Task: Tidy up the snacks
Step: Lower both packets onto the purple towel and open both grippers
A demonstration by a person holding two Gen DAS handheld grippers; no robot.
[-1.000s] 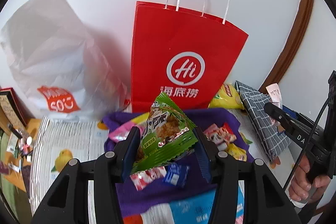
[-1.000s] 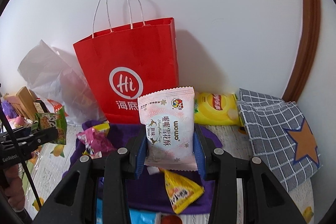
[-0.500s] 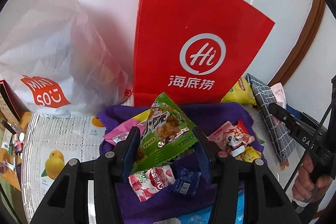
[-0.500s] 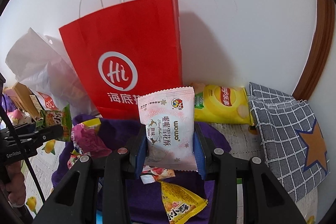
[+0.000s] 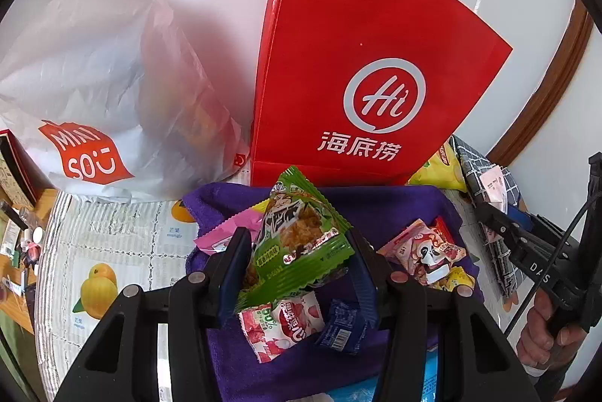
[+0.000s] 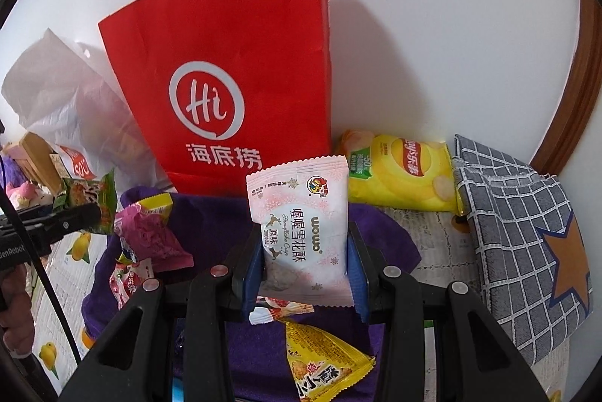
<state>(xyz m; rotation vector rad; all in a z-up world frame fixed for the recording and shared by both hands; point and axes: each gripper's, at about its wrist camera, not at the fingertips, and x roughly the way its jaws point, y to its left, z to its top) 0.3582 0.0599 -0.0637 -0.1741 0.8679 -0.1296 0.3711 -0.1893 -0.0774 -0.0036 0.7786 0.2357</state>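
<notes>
Change: red paper bag (image 5: 361,70) looms larger ahead of both tongs than a second ago.
Left gripper (image 5: 297,251): pinching green snack packet (image 5: 301,236), crinkled, tilted.
Right gripper (image 6: 304,251): pinching white-pink pastry packet (image 6: 304,225), upright.

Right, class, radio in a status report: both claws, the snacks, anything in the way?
Left claw shut on green snack packet. Right claw shut on white-pink snowflake-crisp packet. Loose snacks on purple cloth. Red paper bag upright directly ahead.

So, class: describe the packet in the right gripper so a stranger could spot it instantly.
Find the red bag against the wall. Just before it, the right gripper pinches a packet upright. Unlike the yellow and green snacks nearby, it is pale pink-white with reindeer.
</notes>
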